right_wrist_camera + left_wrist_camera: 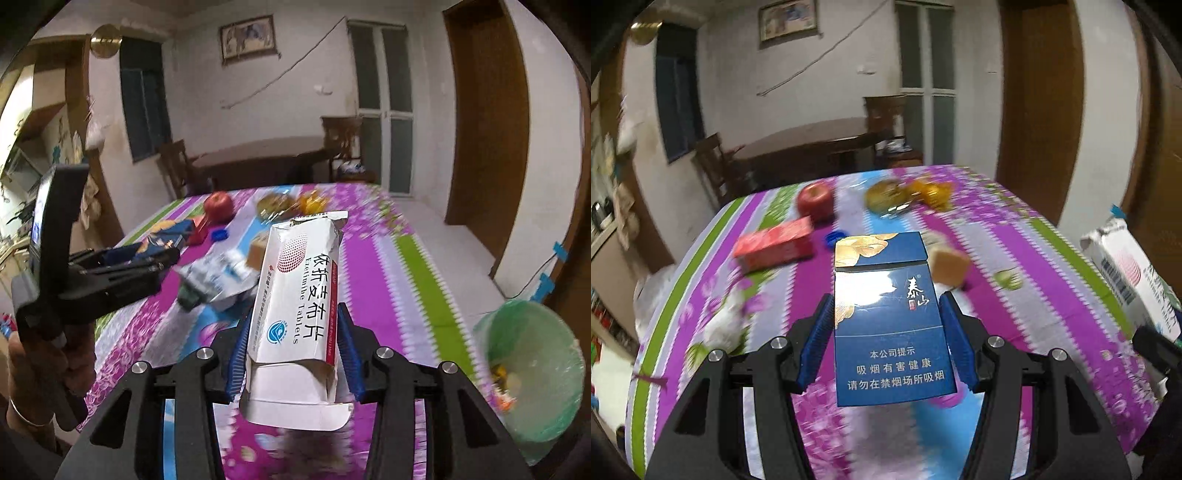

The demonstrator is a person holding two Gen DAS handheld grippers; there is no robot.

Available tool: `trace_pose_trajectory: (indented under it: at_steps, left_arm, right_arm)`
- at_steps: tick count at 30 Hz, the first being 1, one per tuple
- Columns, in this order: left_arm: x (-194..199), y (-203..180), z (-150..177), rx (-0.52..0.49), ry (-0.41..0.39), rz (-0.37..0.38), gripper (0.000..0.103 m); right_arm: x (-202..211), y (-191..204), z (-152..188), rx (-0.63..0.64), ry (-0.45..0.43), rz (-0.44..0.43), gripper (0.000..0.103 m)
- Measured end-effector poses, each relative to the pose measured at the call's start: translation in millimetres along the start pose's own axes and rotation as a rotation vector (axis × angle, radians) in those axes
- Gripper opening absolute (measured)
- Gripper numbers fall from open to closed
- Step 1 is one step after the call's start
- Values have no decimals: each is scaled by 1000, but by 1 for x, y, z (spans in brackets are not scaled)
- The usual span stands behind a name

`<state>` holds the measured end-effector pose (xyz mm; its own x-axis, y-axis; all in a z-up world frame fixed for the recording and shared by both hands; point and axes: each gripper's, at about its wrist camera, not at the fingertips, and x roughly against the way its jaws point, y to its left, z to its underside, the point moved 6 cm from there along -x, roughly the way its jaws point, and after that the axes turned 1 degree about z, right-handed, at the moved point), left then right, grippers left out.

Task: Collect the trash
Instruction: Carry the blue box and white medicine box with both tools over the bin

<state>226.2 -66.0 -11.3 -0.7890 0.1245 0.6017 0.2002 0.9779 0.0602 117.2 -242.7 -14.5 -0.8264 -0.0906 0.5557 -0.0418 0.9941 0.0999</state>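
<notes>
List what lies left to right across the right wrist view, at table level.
Left gripper holding a blue pack → crumpled blue-white wrapper → white tablet box in the right gripper → green-lined bin.

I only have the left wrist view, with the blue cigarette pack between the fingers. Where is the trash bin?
Observer: The green-lined bin shows in the right wrist view, low down beside the right edge of the table.
Operator: Anything in it already?
Observer: Yes, a few small orange and yellow scraps lie inside.
Operator: And the white box at my right edge?
Observer: The right gripper is shut on that white tablet box, with a pad on each long side.
</notes>
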Motion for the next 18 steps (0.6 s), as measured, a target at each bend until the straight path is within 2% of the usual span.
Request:
trace_pose_trajectory:
  at_steps: [7, 18]
  left_arm:
    - [-3, -59, -26, -84, -24, 62, 55]
    - [-17, -164, -53, -237, -45, 166, 55]
  right_arm:
    - [27, -54, -21, -45, -38, 68, 45]
    - [64, -179, -25, -176, -18, 211, 46]
